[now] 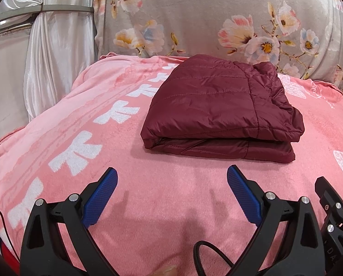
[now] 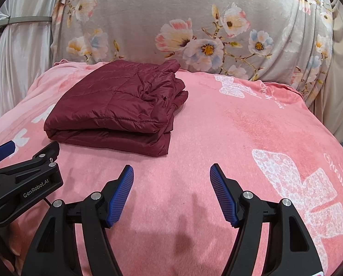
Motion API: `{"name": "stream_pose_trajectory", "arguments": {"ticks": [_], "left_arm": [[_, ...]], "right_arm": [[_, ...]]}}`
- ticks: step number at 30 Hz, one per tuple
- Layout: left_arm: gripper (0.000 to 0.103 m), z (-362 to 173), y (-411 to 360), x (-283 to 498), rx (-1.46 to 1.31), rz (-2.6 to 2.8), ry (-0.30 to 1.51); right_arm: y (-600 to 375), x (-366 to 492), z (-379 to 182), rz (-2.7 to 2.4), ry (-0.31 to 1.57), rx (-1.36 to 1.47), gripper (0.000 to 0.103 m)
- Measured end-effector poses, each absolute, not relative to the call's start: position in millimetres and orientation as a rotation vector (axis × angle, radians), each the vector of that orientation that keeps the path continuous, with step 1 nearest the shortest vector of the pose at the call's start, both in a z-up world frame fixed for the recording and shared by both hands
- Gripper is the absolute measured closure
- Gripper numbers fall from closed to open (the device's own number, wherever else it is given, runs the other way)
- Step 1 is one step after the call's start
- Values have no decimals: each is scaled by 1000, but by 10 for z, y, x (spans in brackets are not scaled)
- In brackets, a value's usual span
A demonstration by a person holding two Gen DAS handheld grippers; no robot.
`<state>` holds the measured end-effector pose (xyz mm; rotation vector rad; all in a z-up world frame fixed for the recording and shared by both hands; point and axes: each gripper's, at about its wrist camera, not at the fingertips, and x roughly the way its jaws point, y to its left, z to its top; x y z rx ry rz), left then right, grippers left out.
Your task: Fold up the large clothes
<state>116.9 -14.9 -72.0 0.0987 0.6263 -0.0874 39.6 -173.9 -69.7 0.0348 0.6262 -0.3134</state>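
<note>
Pink fleece covers the bed (image 1: 171, 195), a blanket printed with white bows and butterflies, and behind it hangs a grey cloth with large flowers (image 1: 217, 23), beside a pale satin curtain (image 1: 56, 46) at the left.

One jacket (image 1: 217, 105), dark red and quilted, lies on the blanket toward the far side, already folded into a thick, roughly square bundle. Its neat fold faces the cameras, while its right side shows crumpled, bunched layers. In the right wrist view the same jacket (image 2: 116, 110) sits to the left of centre.

Two grippers are present, side by side. Left gripper (image 1: 172, 184) has its jaws spread wide with nothing between them, only blanket. Right gripper (image 2: 171, 181) likewise stands open and empty, well short of the jacket. Neither touches the garment.

By its look, the jacket is light, puffy and soft, with a shiny shell that probably slides against itself, so the stacked layers could slip apart if lifted by one edge alone. Padding likely springs back, so the bundle may want to puff open. A sensible hold would be at the near folded edge, pinching all layers together at the two front corners, one gripper each. The loose right side looks the least tidy and may need tucking.
</note>
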Motion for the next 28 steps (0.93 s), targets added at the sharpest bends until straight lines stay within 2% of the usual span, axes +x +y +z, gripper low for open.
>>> {"name": "stream_pose_trajectory", "arguments": {"ticks": [28], "left_arm": [[10, -701, -154, 1149, 102, -79, 613]], "right_arm": [[-1752, 395, -695, -312, 627, 35, 36]]}}
